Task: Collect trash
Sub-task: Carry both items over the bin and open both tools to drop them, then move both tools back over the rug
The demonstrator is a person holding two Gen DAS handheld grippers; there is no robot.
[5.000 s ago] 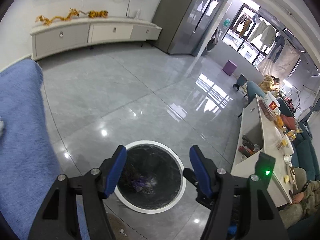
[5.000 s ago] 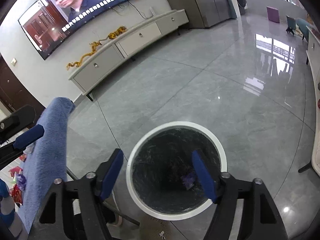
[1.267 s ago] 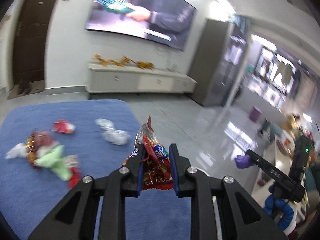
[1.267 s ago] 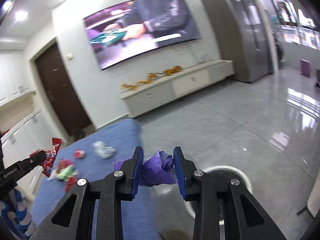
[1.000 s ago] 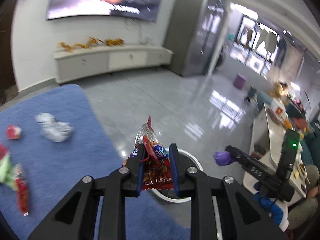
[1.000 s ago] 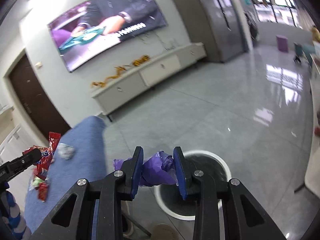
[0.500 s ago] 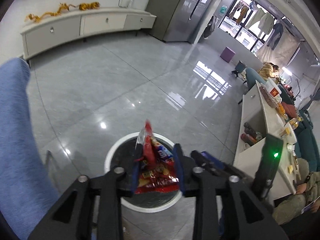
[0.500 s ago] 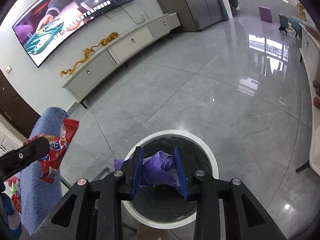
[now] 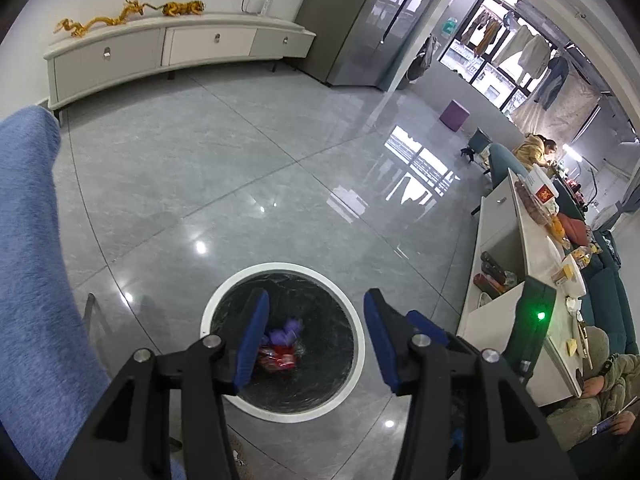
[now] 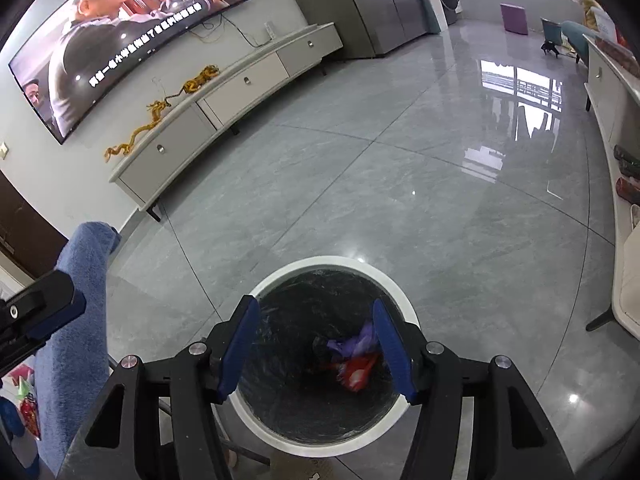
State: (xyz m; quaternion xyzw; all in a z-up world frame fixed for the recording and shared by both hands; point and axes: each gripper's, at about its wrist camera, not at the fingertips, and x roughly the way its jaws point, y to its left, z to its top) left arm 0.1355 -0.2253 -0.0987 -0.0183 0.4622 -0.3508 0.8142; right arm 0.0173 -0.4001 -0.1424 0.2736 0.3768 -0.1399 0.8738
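The left gripper hangs over a round white-rimmed bin on the grey floor, jaws spread wide and empty. Inside lie a red wrapper and a purple wrapper. A blue-covered table fills the left edge.

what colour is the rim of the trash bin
White; the bin rim is a plain white ring around a dark liner, clearest in the right wrist view.

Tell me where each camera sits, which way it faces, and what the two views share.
Left wrist: on the left gripper, looking down into the trash bin; its open blue fingers show.
Right wrist: on the right gripper, also above the bin; its open fingers and the left gripper's tip at the left edge show.
Shared: bin, red wrapper, purple wrapper, blue cloth.
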